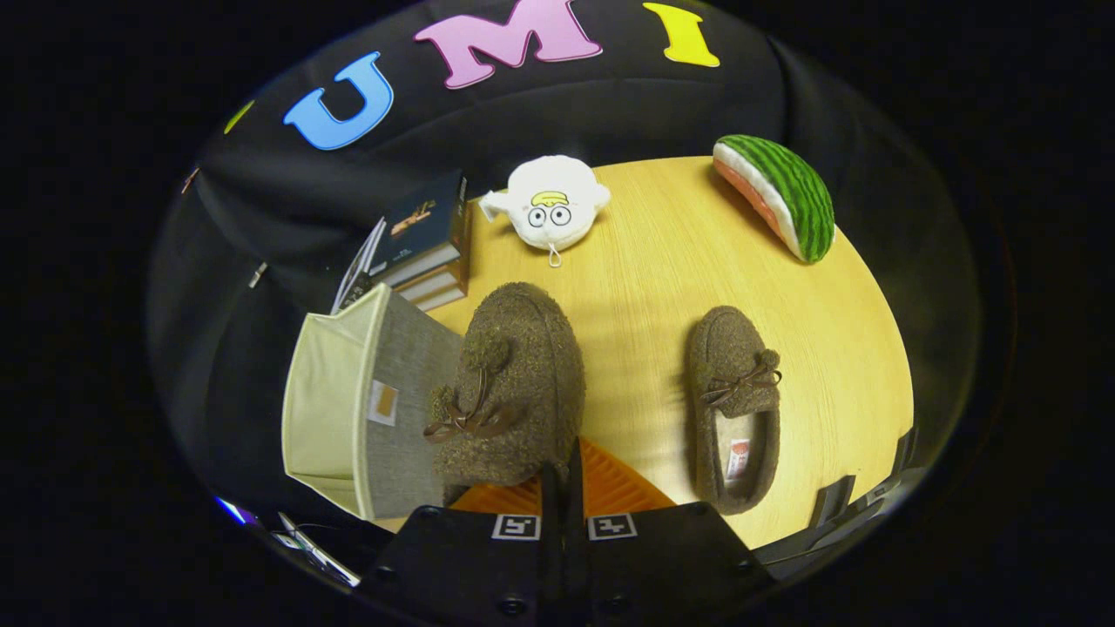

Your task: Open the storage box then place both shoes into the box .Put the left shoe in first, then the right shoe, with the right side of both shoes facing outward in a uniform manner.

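A brown fuzzy slipper point(518, 374) with a pompom lace hangs just ahead of my gripper point(564, 488), toe pointing away. My fingers are shut on its heel end, and it is lifted above the table. The second brown slipper point(732, 409) lies flat on the wooden table point(645, 279) to the right of the fingers, toe away, with its pale lining showing. The grey fabric storage box point(409, 392) stands to the left of the held slipper. Its pale inner side point(327, 409) is exposed, and a small label sits on its grey face.
A stack of books point(427, 252) stands behind the box. A white plush toy point(549, 209) lies at the table's far edge, beyond the held slipper. A plush watermelon slice point(780, 196) sits at the far right. The table's rounded edge runs close beyond the right slipper.
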`<state>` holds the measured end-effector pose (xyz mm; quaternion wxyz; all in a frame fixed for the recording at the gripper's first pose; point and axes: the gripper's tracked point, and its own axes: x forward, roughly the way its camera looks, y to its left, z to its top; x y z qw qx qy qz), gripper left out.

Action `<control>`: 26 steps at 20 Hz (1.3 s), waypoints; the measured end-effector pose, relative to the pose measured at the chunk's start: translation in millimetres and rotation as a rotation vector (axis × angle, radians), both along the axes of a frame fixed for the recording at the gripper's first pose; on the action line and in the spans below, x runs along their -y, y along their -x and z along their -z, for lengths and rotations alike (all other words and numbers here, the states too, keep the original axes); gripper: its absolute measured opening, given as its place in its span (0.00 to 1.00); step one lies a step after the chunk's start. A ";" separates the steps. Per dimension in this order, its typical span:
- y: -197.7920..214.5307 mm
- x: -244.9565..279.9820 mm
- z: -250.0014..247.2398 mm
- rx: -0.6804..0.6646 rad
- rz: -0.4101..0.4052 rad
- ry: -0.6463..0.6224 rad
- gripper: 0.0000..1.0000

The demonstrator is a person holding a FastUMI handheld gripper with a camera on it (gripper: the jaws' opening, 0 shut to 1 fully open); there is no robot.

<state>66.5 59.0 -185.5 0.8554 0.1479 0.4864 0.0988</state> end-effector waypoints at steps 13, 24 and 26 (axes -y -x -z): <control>-29.9 -165.7 -93.5 0.118 0.026 -0.129 0.05; -26.5 -245.4 -36.7 0.055 0.016 -0.069 0.05; -21.7 -255.1 -27.9 0.042 0.012 -0.057 0.05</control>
